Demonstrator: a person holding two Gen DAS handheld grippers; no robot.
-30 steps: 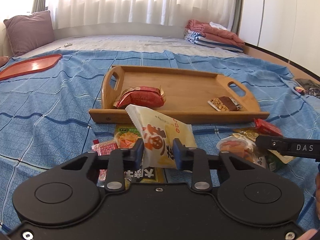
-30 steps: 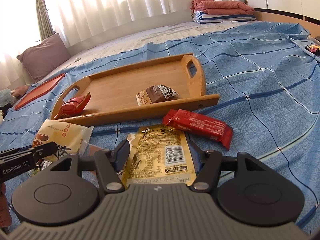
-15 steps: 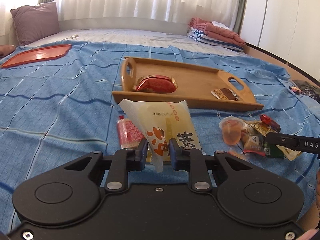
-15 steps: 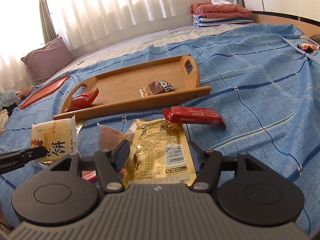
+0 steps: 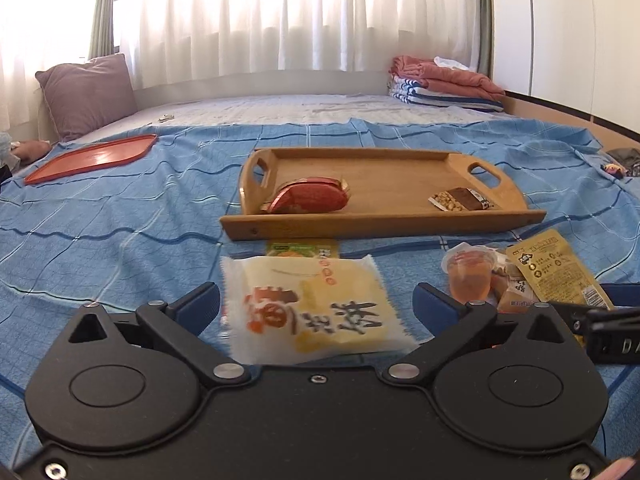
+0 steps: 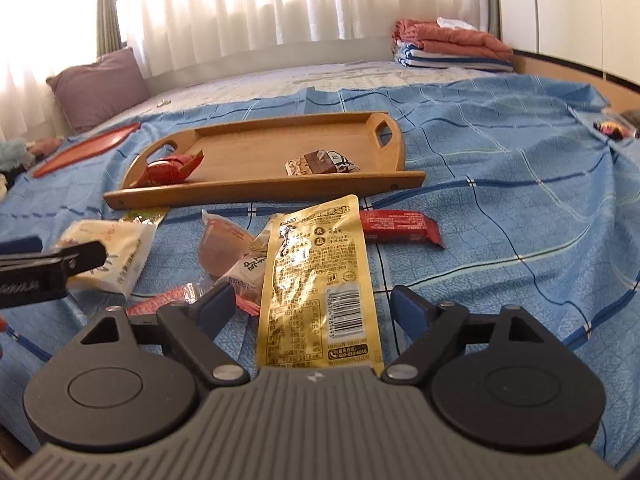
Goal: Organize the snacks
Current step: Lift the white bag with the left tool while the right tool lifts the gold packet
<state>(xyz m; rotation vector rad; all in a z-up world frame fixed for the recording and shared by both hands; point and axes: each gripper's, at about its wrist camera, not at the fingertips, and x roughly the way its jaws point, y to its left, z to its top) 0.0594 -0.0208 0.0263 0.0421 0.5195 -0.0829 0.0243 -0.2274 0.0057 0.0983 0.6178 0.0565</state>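
While the orange tray (image 5: pixel 96 157) lies far left on the blue bedspread (image 5: pixel 100 232), the left gripper (image 5: pixel 316 308) has just spread wide, its fingers clear of the pale yellow packet (image 5: pixel 316 308) between them. Beyond sits the wooden tray (image 5: pixel 384 222). Further right, the right gripper (image 6: pixel 312 304) has just opened too, the gold pouch (image 6: pixel 320 280) lying loose between its fingers.

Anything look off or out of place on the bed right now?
Yes: only two snacks sit in the wooden tray. The rest lie jumbled on the blue sheet in front of it. The yellow pastry pack and gold pouch lie loose between open left gripper and right gripper jaws, just released.
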